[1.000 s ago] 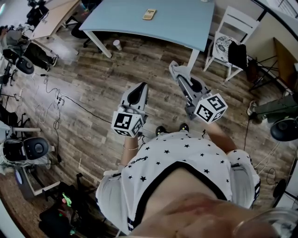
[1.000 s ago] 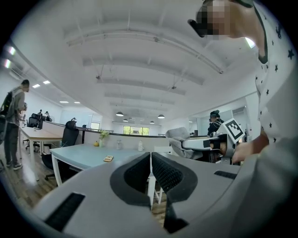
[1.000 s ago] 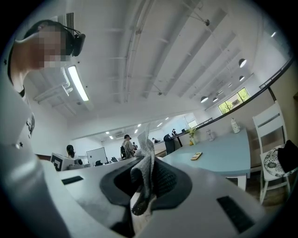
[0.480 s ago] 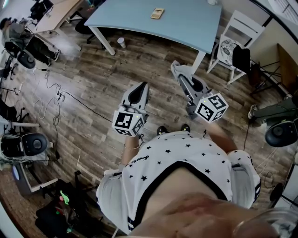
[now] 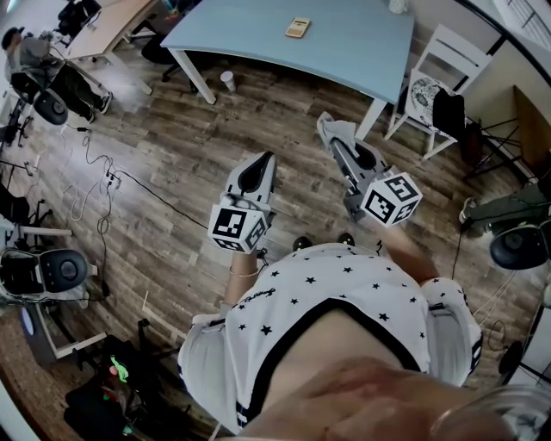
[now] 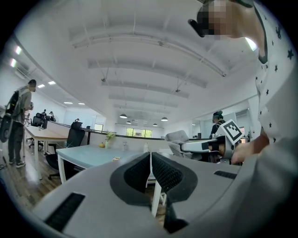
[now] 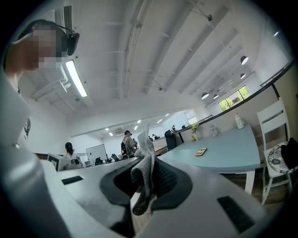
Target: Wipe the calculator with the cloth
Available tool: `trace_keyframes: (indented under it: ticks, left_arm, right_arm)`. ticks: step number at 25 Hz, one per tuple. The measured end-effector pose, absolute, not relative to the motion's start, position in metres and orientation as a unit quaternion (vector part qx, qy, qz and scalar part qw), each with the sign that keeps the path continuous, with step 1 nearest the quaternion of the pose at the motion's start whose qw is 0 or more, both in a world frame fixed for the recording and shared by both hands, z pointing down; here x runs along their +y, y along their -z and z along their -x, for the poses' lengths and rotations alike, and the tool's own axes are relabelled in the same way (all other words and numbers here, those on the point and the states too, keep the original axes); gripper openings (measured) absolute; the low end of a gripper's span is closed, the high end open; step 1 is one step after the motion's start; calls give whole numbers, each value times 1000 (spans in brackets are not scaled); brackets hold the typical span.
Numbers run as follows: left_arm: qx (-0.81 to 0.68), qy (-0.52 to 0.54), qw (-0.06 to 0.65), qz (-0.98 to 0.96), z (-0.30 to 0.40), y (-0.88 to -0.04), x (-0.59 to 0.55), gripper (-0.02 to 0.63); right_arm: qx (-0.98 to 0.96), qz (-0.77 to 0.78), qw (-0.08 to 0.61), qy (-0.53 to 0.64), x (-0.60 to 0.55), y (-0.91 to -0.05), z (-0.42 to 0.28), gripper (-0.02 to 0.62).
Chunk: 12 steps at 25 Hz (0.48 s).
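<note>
Calculator (image 5: 298, 27) lies flat on the light blue worktop (image 5: 362, 47), towards its far side and alone on that stretch of surface. It is well apart from both grippers, which are held in front of the person's chest over the wooden floor (image 5: 172, 164). Across the last second the worktop, the calculator and the paper cup (image 5: 228, 81) beside the table leg have slid a little to the right in the head view. The two grippers keep almost the same places in it. I take that to mean the person is turning or stepping to face the worktop, rather than working with the grippers. The right gripper (image 5: 334, 129) has its fingers clamped on the cloth (image 7: 145, 160), a pale grey fold that stands up between the pads and hangs below them. In the right gripper view the calculator shows small on the worktop beyond the cloth. The left gripper (image 5: 260, 164) has its fingers together with nothing between them, and it points roughly towards the same worktop. So the cloth is already in hand and the grip looks firm, but wiping has not begun. What remains, by my reading, is the whole approach to the worktop, then bringing the cloth down onto the calculator's face, perhaps with the empty gripper steadying it.
</note>
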State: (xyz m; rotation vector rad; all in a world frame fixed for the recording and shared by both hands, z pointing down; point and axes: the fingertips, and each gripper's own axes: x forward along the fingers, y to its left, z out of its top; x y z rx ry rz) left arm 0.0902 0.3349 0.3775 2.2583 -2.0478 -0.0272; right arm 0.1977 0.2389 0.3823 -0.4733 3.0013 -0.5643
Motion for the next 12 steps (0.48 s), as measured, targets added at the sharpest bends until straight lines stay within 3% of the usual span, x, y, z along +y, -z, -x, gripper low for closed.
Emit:
trace_keyframes:
  ticks: [12]
  left_arm:
    - [-676, 9, 47, -735, -56, -381, 357, 35]
  right_arm:
    - [970, 154, 23, 188, 258, -386, -165, 43]
